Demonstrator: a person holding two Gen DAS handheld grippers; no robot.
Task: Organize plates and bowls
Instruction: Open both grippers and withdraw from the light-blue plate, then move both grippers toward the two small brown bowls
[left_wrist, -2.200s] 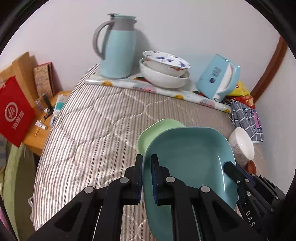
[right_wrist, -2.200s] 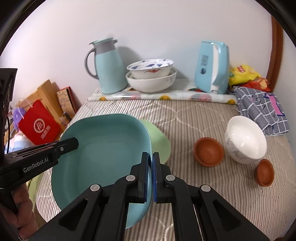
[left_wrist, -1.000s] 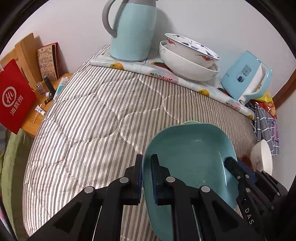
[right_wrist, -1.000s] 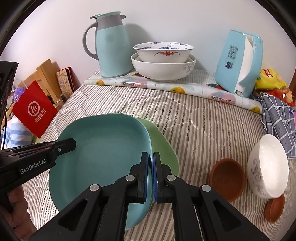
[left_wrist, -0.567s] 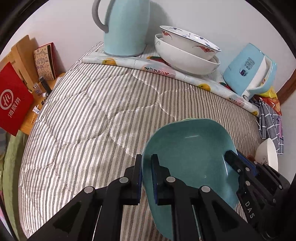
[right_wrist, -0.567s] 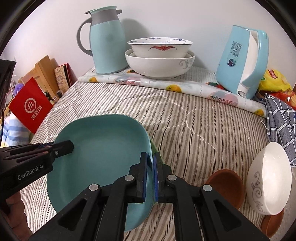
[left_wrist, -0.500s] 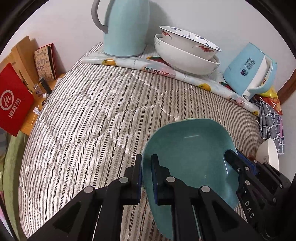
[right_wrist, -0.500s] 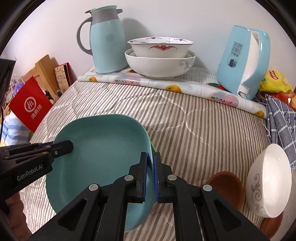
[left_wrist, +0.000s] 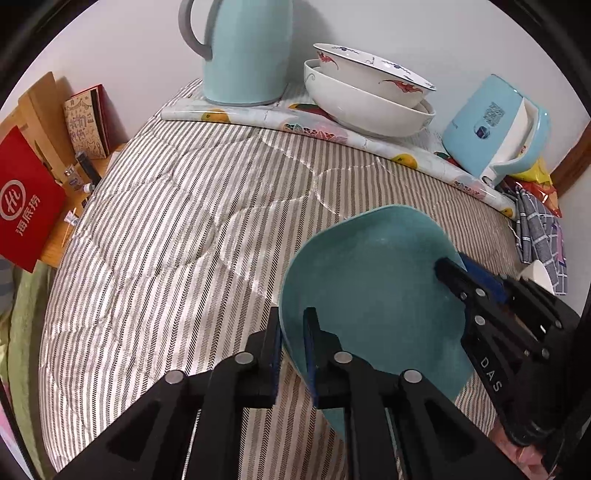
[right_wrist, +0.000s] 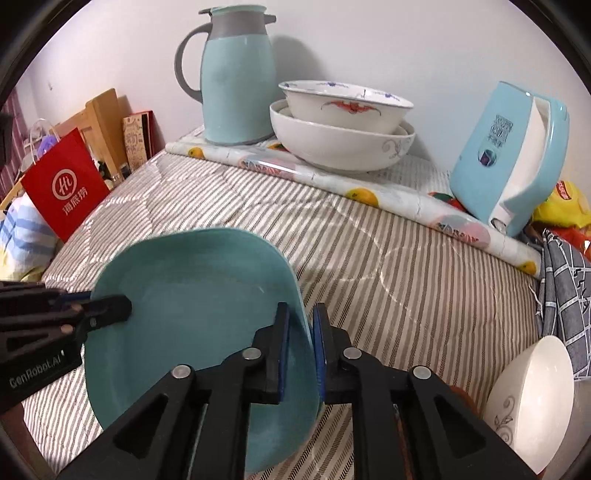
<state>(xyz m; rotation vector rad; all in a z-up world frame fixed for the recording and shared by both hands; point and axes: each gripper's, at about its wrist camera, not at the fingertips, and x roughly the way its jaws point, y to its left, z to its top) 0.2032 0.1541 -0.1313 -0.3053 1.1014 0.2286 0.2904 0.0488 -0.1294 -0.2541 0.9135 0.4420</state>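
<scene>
A teal square plate (left_wrist: 373, 295) lies low over the striped bed cover (left_wrist: 166, 240); the green plate seen earlier is hidden under it. My left gripper (left_wrist: 291, 332) straddles the plate's near-left rim, its jaws opening, with a small gap beside the rim. In the right wrist view my right gripper (right_wrist: 301, 332) straddles the right rim of the teal plate (right_wrist: 192, 314), its jaws also opening, pads off the rim. Each gripper shows in the other's view, the right gripper (left_wrist: 461, 273) and the left gripper (right_wrist: 110, 310). A white bowl (right_wrist: 528, 398) lies tilted at the right.
Two stacked white bowls (right_wrist: 340, 136), a pale blue jug (right_wrist: 236, 77) and a blue kettle (right_wrist: 509, 155) stand on a fruit-print mat at the back. A checked cloth (right_wrist: 565, 288) lies at the right edge. A red bag (right_wrist: 66, 188) stands off the bed's left side.
The teal plate has come down over the green plate, which is now covered. Both grippers' jaws have widened a little around the rim. Both cameras sit nearer the back of the bed.
</scene>
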